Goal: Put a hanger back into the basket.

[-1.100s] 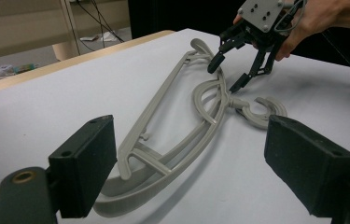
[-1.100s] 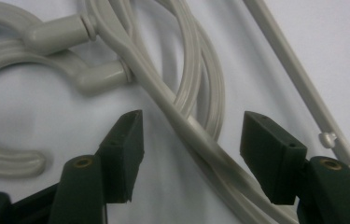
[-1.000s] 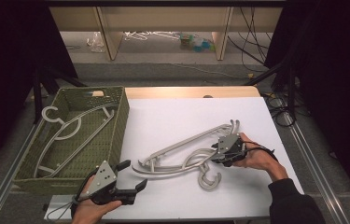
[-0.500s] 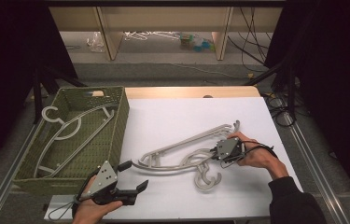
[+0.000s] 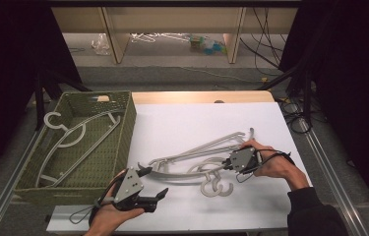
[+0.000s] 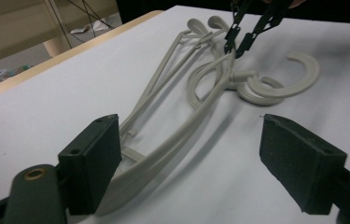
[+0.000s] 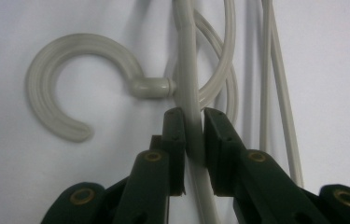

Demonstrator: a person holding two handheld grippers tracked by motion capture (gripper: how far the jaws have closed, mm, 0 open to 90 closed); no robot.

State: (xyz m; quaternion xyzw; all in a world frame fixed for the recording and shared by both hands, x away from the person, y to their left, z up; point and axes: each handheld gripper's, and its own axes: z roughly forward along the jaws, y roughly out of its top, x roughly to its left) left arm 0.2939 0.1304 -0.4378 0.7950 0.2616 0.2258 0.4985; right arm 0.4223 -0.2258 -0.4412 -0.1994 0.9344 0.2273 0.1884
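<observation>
Right gripper view, lower centre: the right claw pinches a grey hanger's arm near its hook, ready for lifting; the left claw waits wide open.

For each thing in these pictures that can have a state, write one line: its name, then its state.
Right claw: jaws just closed, shut on the top hanger's bar.
Left claw: open, nothing gripped, one hanger end between its jaws.
Top hanger: gripped near its hook, tangled with a second one.
Second hanger: lying flat on the white table.
Hanger in basket: lying inside, untouched.
Green basket: upright, open-topped.
</observation>
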